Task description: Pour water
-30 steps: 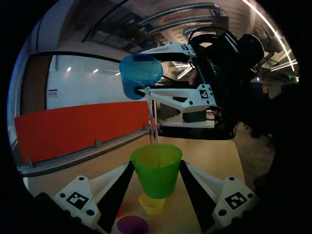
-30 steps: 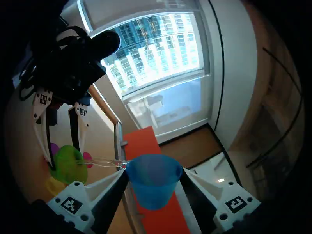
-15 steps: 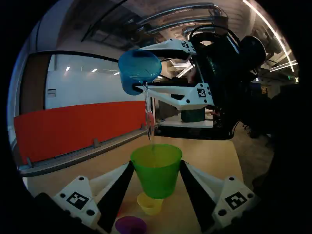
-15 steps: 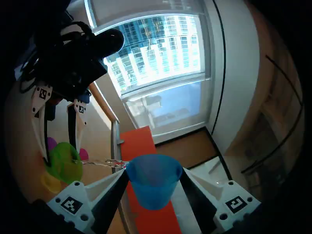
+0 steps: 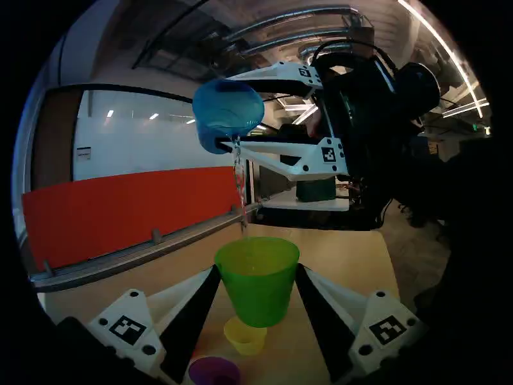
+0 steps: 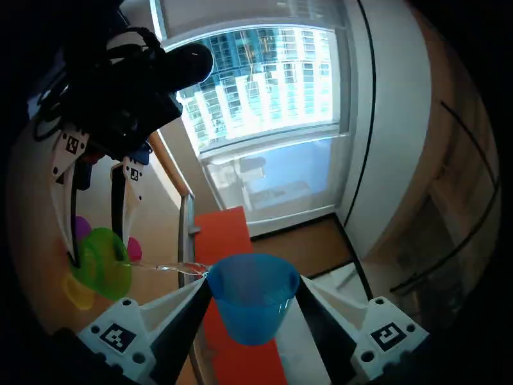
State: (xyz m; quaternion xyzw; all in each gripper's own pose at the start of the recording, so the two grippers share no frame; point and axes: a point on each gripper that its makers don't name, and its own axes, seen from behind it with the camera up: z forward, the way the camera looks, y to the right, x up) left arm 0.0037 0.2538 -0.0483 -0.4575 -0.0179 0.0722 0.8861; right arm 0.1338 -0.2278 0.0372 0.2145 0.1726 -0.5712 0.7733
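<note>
Two translucent plastic cups are held in the air, one per tool. The left gripper (image 5: 258, 277) is clamped on the green translucent plastic cup (image 5: 258, 292), which stands upright, near in the left gripper view, above the light wooden table (image 5: 346, 256). The right gripper (image 6: 252, 290) grasps the blue translucent plastic cup (image 6: 252, 311), both fingers pressed to its sides. In the left gripper view this blue cup is higher and farther off, tipped on its side, and a thin stream of water (image 5: 240, 189) falls from its lip toward the green cup's open mouth. On the table beneath sit a small yellow cup (image 5: 245, 335) and, near left of it, a small purple cup (image 5: 215, 371). An orange wall panel (image 5: 128, 205) runs along the far left.
</note>
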